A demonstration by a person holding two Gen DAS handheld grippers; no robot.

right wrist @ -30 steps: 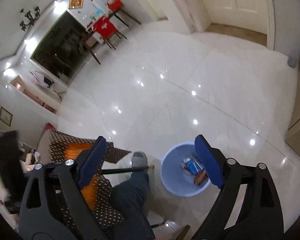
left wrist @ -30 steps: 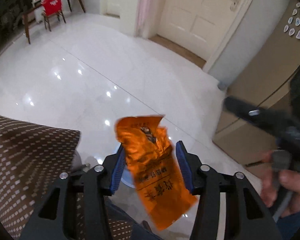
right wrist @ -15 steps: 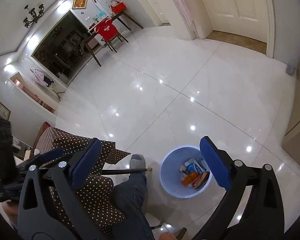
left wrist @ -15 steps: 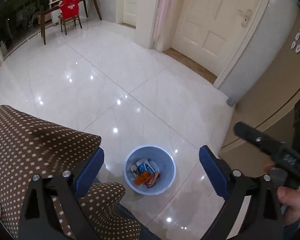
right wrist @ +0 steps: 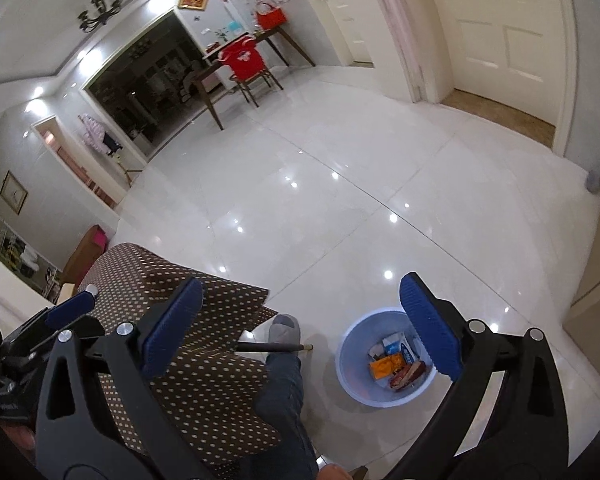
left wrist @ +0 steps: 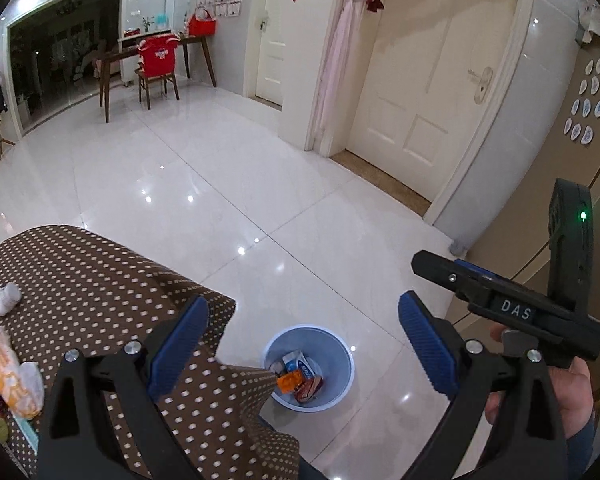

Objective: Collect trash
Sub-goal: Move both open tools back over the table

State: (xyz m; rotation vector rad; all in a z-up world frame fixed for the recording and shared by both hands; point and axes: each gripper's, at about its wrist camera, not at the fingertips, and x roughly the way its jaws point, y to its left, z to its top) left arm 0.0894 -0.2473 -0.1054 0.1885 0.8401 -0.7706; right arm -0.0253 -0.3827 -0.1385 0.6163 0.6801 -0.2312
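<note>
**Both grippers empty above the bin**

The left gripper (left wrist: 300, 340) hangs over the edge of the tabletop (left wrist: 80, 272), which is covered in a brown cloth with pale dots. Its blue-padded fingers (left wrist: 426, 350) stand wide apart with nothing between them. Through the gap, on the white tiled floor (left wrist: 220, 184), stands a light blue bin (left wrist: 342, 354). Inside it lies an orange wrapper (left wrist: 290, 381) beside a blue-and-white packet (left wrist: 300, 364) and a reddish wrapper (left wrist: 310, 388).

The right gripper (right wrist: 300, 328) is also spread wide and holds nothing; its right finger (right wrist: 428, 328) overlaps the rim of the bin in its own view. A hand (left wrist: 572, 392) grips this tool at the right edge of the left camera's picture.

On the tabletop, at the far left, rest an orange-and-white packet (left wrist: 4, 368) and a small crumpled white piece (left wrist: 6, 296), both well apart from the bin. A person's leg in blue trousers (right wrist: 288, 392) with a grey sock reaches out from under the cloth, just beside the bin. Across the room a chair with a red cover (left wrist: 158, 60) stands at a wooden desk.
</note>
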